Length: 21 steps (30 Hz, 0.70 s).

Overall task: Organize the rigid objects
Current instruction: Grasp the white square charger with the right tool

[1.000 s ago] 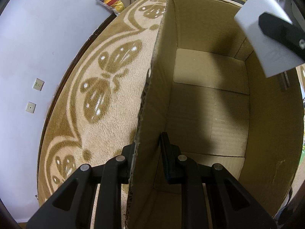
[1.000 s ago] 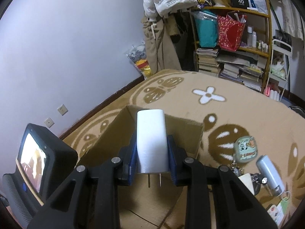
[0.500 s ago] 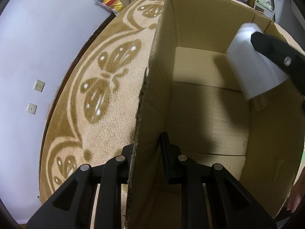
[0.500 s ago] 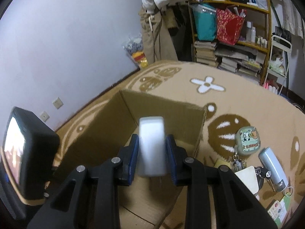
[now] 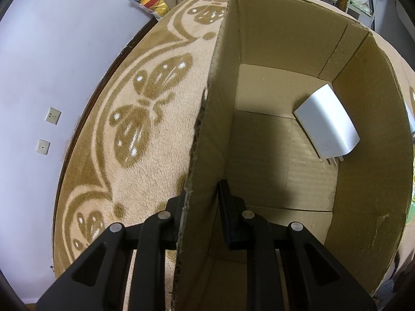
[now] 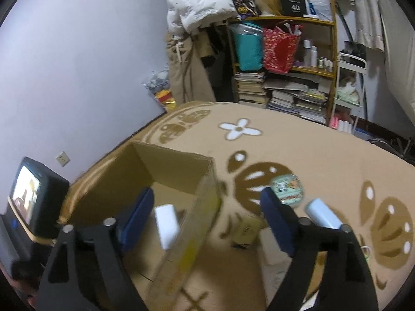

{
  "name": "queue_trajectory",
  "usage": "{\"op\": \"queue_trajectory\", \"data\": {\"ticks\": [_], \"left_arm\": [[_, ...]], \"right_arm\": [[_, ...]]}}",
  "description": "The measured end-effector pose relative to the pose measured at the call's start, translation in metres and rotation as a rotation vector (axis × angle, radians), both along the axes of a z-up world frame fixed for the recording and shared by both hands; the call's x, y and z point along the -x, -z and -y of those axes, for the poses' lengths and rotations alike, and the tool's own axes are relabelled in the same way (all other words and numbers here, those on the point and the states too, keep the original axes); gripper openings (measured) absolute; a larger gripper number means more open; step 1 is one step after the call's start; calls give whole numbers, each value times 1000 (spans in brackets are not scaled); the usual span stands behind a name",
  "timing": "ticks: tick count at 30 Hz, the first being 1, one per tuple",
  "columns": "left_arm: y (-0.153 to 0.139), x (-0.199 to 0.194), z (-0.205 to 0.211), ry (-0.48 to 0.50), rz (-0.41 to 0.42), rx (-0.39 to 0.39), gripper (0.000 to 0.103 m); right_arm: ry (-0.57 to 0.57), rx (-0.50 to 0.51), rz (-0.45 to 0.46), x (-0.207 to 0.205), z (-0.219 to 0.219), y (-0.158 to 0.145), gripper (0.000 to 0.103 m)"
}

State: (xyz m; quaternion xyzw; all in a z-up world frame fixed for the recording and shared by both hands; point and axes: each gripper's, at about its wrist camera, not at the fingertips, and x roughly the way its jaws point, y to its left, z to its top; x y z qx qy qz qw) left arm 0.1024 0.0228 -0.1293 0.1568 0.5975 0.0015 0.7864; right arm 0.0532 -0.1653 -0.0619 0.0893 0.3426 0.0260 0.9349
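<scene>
My left claw (image 5: 201, 204) was clamped on the near wall of the cardboard box (image 5: 285, 31), 1 finger inside the box and 1 outside. My right claw (image 6: 207, 223) hung over the box's right edge with its 2 blue pads (image 6: 137, 217) spread wide, holding nothing. The white charger (image 5: 328, 121) lay on the box floor against the right wall, prongs pointing toward me. A round tin (image 6: 286, 189) and a light blue case (image 6: 323, 213) sat on the carpet (image 6: 324, 155) right of the box.

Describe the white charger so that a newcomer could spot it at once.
Find the open cardboard box on the patterned blanket. The white charger lies on its floor against the far-right wall. It is the only item inside, a smooth white block with metal prongs.
</scene>
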Motion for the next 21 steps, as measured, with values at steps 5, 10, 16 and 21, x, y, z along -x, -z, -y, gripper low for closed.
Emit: {"op": "queue_trajectory", "data": {"ticks": [5,10,16,21], "left_arm": [[0,-1,-1,-3,-2,2,19],[-1,-3,-6,-11,-7,15,19],[0,-2,-6,-6,-5,7,19],[0,-2,-5,-7,-6,10,19]], "right_arm": [[53,58,-62,-1,19,15,96],[125,136,-90,6,43,34,96],[129,117,-134,7,60,52,96],[119,110,-142,10,60,64,96]]}}
